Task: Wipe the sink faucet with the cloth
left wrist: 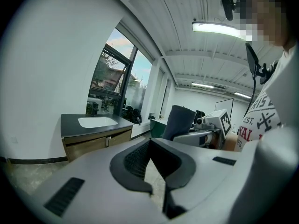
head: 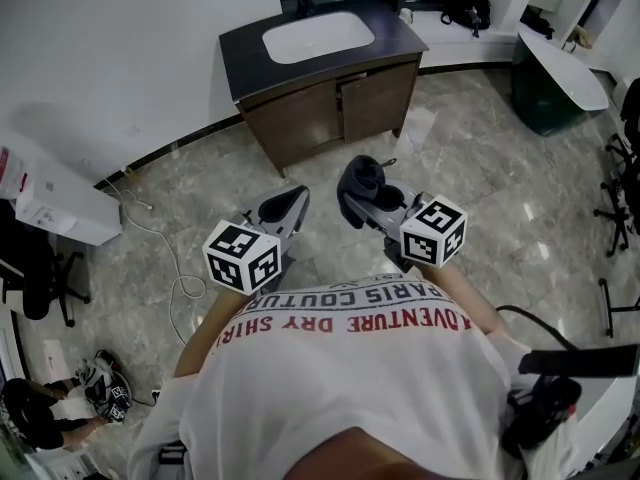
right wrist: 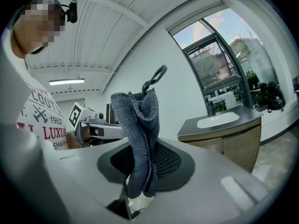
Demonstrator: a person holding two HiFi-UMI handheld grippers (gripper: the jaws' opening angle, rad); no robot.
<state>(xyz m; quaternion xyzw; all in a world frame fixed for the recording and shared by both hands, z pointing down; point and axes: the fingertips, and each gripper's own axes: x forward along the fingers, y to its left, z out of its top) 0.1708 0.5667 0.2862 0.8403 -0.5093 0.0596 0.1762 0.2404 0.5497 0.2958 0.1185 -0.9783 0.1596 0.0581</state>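
Marble floor (head: 500,208) filled mid-frame; sink (head: 318,36) sat upper centre. Right gripper (head: 366,198) was clamped on grey cloth (right wrist: 138,125); left gripper (left wrist: 149,144) had its tips together, empty.

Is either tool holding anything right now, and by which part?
The right tool grips the grey cloth by its lower end; the rest of it stands up free. The left tool is shut on nothing.

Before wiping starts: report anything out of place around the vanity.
A cabinet door under the sink looks slightly ajar at the middle seam, and a white sheet lies on the floor beside it.
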